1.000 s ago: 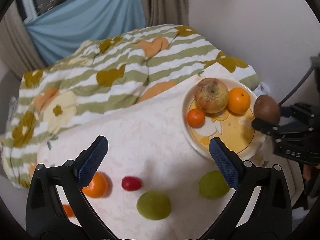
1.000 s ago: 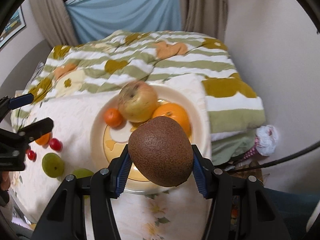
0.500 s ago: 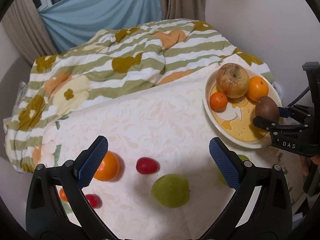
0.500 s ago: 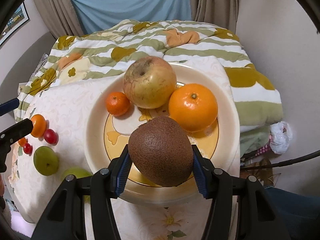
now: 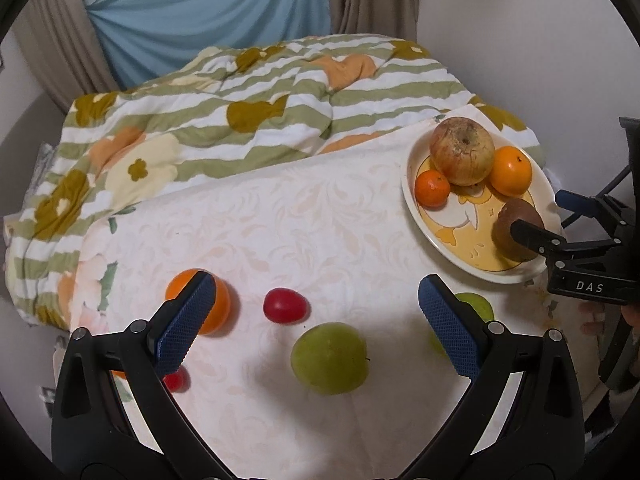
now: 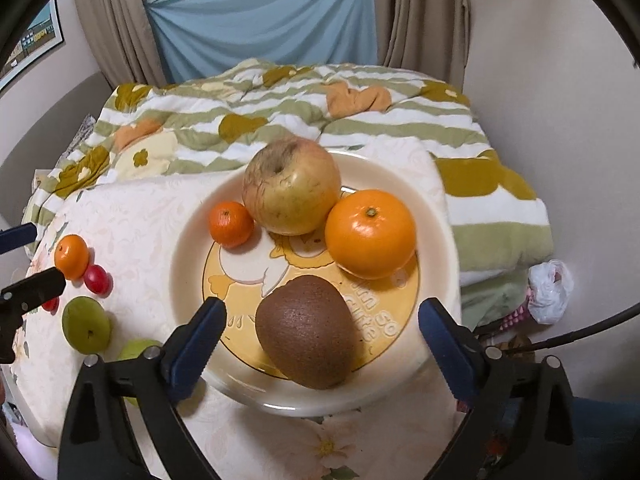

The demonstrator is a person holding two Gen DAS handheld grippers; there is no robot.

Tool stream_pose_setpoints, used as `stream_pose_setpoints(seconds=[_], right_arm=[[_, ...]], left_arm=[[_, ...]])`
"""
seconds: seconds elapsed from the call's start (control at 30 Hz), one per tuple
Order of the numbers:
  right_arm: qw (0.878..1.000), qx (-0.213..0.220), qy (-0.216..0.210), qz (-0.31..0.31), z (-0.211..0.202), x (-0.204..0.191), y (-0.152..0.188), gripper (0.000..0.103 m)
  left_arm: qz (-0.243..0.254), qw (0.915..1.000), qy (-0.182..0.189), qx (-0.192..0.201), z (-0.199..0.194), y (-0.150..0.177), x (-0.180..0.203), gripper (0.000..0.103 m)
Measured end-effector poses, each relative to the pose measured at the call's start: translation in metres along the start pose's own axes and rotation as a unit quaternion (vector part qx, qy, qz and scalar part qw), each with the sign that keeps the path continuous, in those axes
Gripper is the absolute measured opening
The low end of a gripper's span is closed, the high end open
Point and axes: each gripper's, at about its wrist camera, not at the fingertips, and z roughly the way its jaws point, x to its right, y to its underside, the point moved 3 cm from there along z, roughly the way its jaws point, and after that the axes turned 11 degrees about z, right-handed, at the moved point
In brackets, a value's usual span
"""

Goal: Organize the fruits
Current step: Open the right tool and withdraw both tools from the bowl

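Note:
A cream plate [image 6: 188,240] with a yellow centre holds a blotchy apple [image 6: 292,186], a large orange [image 6: 370,234], a small mandarin [image 6: 231,224] and a brown kiwi [image 6: 306,330]. My right gripper [image 6: 322,312] straddles the kiwi. Its jaws are opening, the blue pads stand clear of the fruit, and the kiwi rests on the plate. My left gripper [image 5: 316,284] hangs open over loose fruit on the tablecloth: a green fruit [image 5: 329,358], a red one [image 5: 285,305], and an orange [image 5: 220,308] partly behind its left finger.
A second green fruit [image 5: 478,306] lies by the plate, partly behind the left gripper's right finger, and a small red fruit [image 5: 175,380] lies at the near left. A striped floral quilt [image 5: 260,120] borders the far side. A wall stands close on the right.
The right jaws have spread apart and let go of the kiwi, which now lies on the plate. The left gripper has come closer over the loose fruit.

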Motion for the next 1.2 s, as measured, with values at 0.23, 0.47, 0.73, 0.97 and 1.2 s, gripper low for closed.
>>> stream_pose_setpoints(seconds=[0.23, 0.47, 0.73, 0.97, 1.2], right_arm=[[1.000, 0.010, -0.017, -0.014, -0.023, -0.001, 0.000, 0.096], [0.999, 0.006, -0.017, -0.027, -0.060, -0.004, -0.003, 0.096], [0.999, 0.029, -0.028, -0.007, -0.104, -0.021, -0.013, 0.096], [0.997, 0.071, 0.005, -0.007, -0.136, -0.061, -0.007, 0.096], [0.996, 0.088, 0.015, 0.014, -0.151, -0.116, 0.012, 0.096]], left_arm=[[-0.016, 0.9997, -0.005, 0.018, -0.024, 0.001, 0.002, 0.103], [-0.041, 0.9985, -0.023, 0.027, -0.067, 0.008, -0.006, 0.103], [-0.071, 0.9944, -0.056, 0.055, -0.122, 0.022, -0.043, 0.103], [-0.093, 0.9913, -0.061, 0.071, -0.148, 0.059, -0.093, 0.103], [-0.103, 0.9897, -0.050, 0.086, -0.164, 0.096, -0.150, 0.103]])
